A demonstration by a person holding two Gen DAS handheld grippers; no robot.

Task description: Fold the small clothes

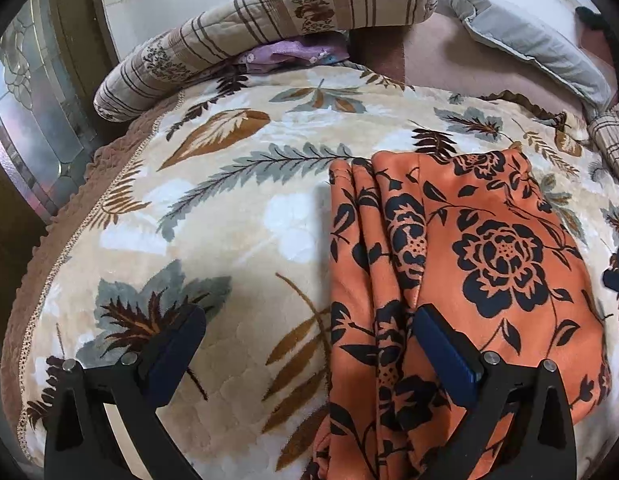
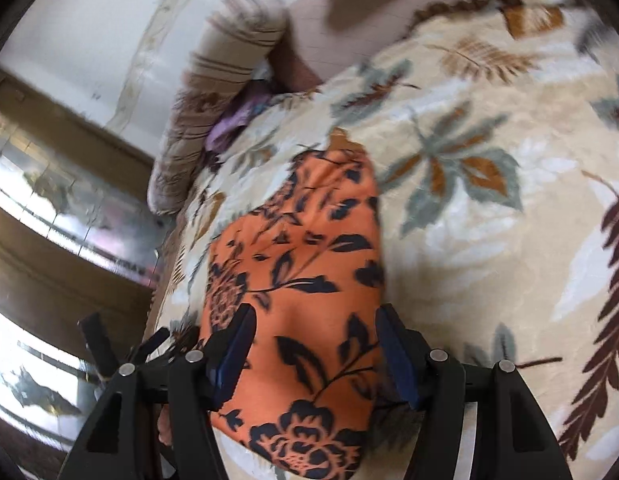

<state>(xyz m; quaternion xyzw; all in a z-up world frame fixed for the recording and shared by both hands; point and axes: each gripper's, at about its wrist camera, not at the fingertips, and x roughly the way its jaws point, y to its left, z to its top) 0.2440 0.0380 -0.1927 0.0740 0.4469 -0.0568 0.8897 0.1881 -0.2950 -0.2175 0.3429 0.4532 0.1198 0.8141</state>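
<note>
Claw status: left claw [image 1: 309, 354] wide and empty, right claw [image 2: 313, 350] about half open, astride the cloth, holding nothing.
Orange garment [image 1: 461, 280] lies flat on the bed's leaf-print blanket [image 1: 229, 220], right of centre in the left view, already folded into a long panel with several lengthwise pleats stacked along its left edge. Left claw's right finger [image 1: 445, 348] sits over the near end of those pleats; the left one is over bare blanket. Right view is blurred: the cloth runs between both pads, and I can't tell if they touch it. Thin, soft, light fabric, probably slick, so layers will likely slide apart. Best pinch is all layers at a near corner or the pleated edge, not one ply. Print: black roses and leaves on orange. Striped bolster [image 1: 269, 24] sits at the far edge.
</note>
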